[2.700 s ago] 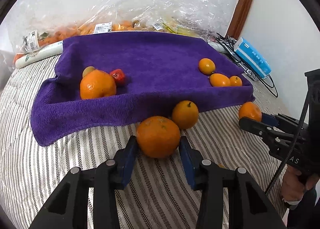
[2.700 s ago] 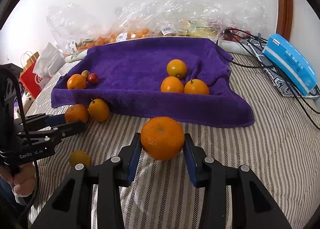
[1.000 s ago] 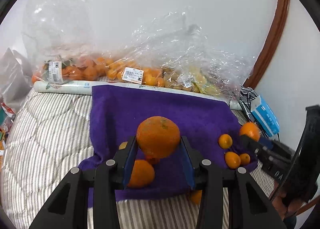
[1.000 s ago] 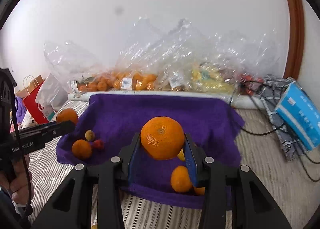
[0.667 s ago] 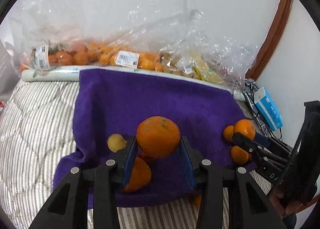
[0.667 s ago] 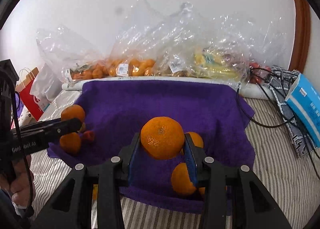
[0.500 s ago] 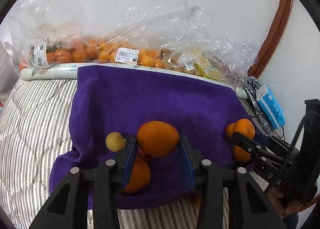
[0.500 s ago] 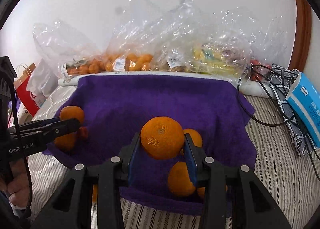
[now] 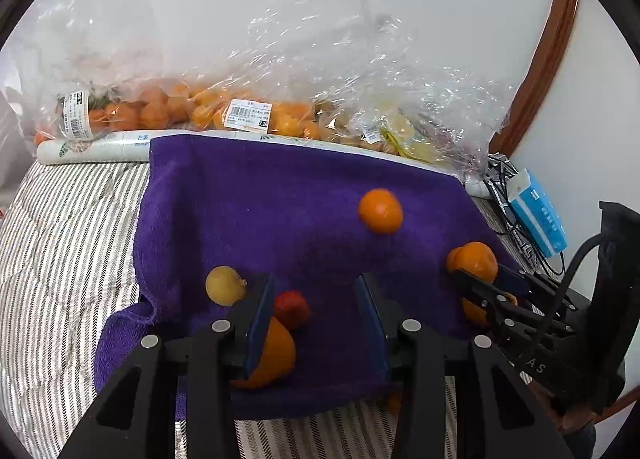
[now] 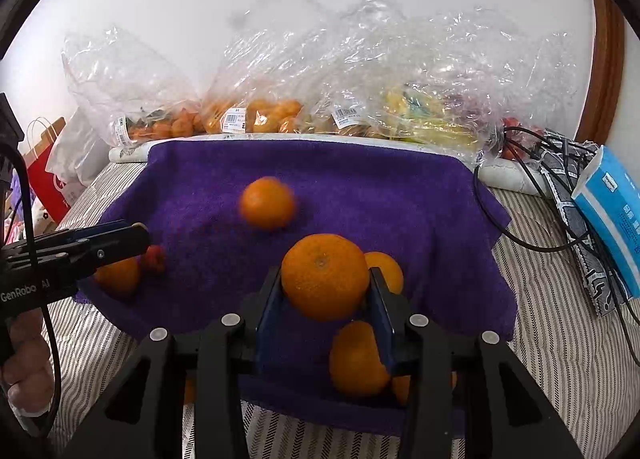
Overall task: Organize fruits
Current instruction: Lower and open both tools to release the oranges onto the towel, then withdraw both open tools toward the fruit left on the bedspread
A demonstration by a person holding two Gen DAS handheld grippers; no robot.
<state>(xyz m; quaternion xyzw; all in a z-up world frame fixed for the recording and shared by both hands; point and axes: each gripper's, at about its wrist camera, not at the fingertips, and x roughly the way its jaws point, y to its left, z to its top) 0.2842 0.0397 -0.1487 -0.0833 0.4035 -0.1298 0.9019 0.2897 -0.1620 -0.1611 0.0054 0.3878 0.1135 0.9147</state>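
Note:
A purple towel point(image 9: 280, 195) lies on striped bedding. My left gripper point(image 9: 314, 291) hovers over its near left part, open, with nothing between the fingers. A loose orange point(image 9: 380, 211), blurred in the right wrist view point(image 10: 266, 203), is on the towel beyond it. Close to the left fingers lie a small yellow fruit point(image 9: 225, 285), a red fruit point(image 9: 292, 309) and another orange point(image 9: 272, 355). My right gripper point(image 10: 325, 291) is shut on a large orange point(image 10: 325, 277) over the towel's right part, with two oranges point(image 10: 358, 359) point(image 10: 386, 271) under it.
Clear plastic bags of fruit point(image 9: 168, 111) and a white roll point(image 9: 100, 147) line the wall behind the towel. A blue tissue pack point(image 10: 612, 215) and black cables point(image 10: 532, 195) lie to the right, a red paper bag point(image 10: 44, 179) to the left. A person's hand point(image 10: 24, 359) holds the left gripper.
The orange that sat between the left fingers has left them and is now farther out on the towel. The right gripper still holds its orange, lower over the towel.

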